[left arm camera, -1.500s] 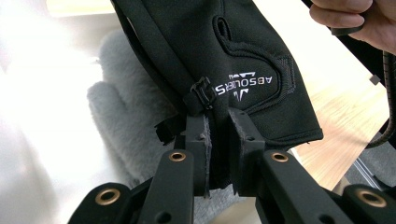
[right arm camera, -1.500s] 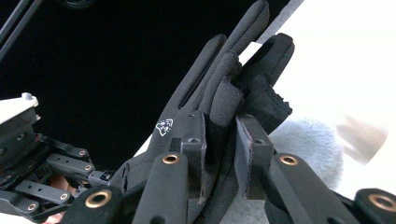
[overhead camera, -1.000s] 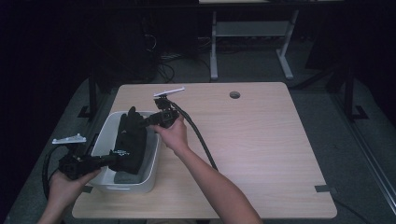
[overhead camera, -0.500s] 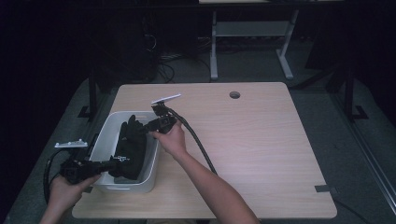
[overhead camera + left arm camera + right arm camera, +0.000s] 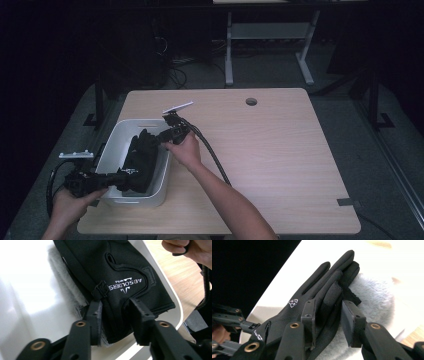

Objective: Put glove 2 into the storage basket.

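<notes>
Two grippers at one black glove, w/ the glove lying in a white bin at the table's left edge.

Left gripper comes in from the near-left end of the bin, at the cuff: jaws have just been opening, now part-way apart w/ the cuff edge between them; can't tell if the pads press on it. Right gripper reaches from the bin's right side to the finger end: jaws also just been opening, a glove finger sits in the gap against the left-hand pad, clear gap to the other, so no grip. Glove rests on a grey fleecy piece inside the bin. Table is light wood; bin sits near its front-left corner.
</notes>
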Demonstrator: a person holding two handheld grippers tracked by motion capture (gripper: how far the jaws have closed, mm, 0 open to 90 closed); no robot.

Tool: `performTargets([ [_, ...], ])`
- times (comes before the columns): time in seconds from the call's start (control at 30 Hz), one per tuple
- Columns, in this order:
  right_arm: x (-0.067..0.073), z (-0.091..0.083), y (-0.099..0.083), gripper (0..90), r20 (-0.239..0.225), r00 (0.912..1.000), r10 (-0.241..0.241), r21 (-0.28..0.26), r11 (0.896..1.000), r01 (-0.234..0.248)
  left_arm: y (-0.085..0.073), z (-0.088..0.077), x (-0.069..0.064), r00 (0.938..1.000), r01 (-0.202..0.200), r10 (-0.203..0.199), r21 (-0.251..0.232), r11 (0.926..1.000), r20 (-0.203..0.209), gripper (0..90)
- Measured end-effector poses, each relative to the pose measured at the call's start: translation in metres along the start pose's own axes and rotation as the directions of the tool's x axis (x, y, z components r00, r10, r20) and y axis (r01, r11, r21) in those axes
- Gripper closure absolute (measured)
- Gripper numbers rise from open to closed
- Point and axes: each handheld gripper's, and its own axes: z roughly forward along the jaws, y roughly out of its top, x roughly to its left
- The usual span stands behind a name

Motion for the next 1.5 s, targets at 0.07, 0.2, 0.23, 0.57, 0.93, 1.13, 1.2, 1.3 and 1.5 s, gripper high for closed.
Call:
performTargets([
  [0.07, 0.000, -0.001, 0.000, 63.7, 0.002, 1.0000, -0.003, -0.003, 1.000, 0.003, 0.001, -0.001, -0.001, 1.0000, -0.002, 0.002, -0.002, 1.0000, -0.002, 60.9],
  [0.2, 0.000, -0.008, 0.002, 62.5, -0.001, 1.0000, -0.002, -0.025, 1.000, 0.002, 0.003, -0.003, -0.001, 0.9999, -0.003, 0.003, -0.011, 0.9999, -0.011, 57.7],
  [0.23, 0.000, -0.009, 0.002, 62.3, -0.003, 1.0000, -0.001, -0.030, 1.000, 0.000, 0.003, -0.003, -0.001, 0.9999, -0.003, 0.003, -0.011, 0.9999, -0.011, 57.4],
  [0.57, 0.000, -0.026, 0.005, 59.7, -0.004, 1.0000, -0.009, -0.054, 0.999, 0.008, 0.013, -0.011, -0.007, 0.9992, -0.018, 0.017, -0.038, 0.9991, -0.037, 54.2],
  [0.93, -0.001, -0.056, 0.005, 56.1, -0.010, 0.9997, -0.021, -0.102, 0.995, 0.020, 0.028, -0.014, -0.021, 0.9987, -0.042, 0.040, -0.064, 0.9971, -0.032, 51.9],
  [1.13, -0.005, -0.076, 0.003, 53.9, 0.002, 0.9997, -0.023, -0.122, 0.992, 0.023, 0.038, -0.011, -0.031, 0.9979, -0.065, 0.064, -0.070, 0.9954, -0.014, 48.3],
  [1.2, -0.006, -0.082, 0.002, 53.6, 0.005, 0.9998, -0.020, -0.131, 0.991, 0.021, 0.040, -0.009, -0.035, 0.9972, -0.075, 0.074, -0.074, 0.9944, -0.007, 48.0],
  [1.3, -0.009, -0.093, -0.001, 53.0, 0.015, 0.9998, -0.016, -0.142, 0.990, 0.018, 0.044, -0.005, -0.041, 0.9964, -0.084, 0.084, -0.073, 0.9938, 0.009, 47.3],
  [1.5, -0.013, -0.108, -0.005, 52.1, 0.024, 0.9997, -0.007, -0.161, 0.987, 0.010, 0.051, 0.002, -0.052, 0.9938, -0.106, 0.108, -0.077, 0.9914, 0.025, 46.1],
])
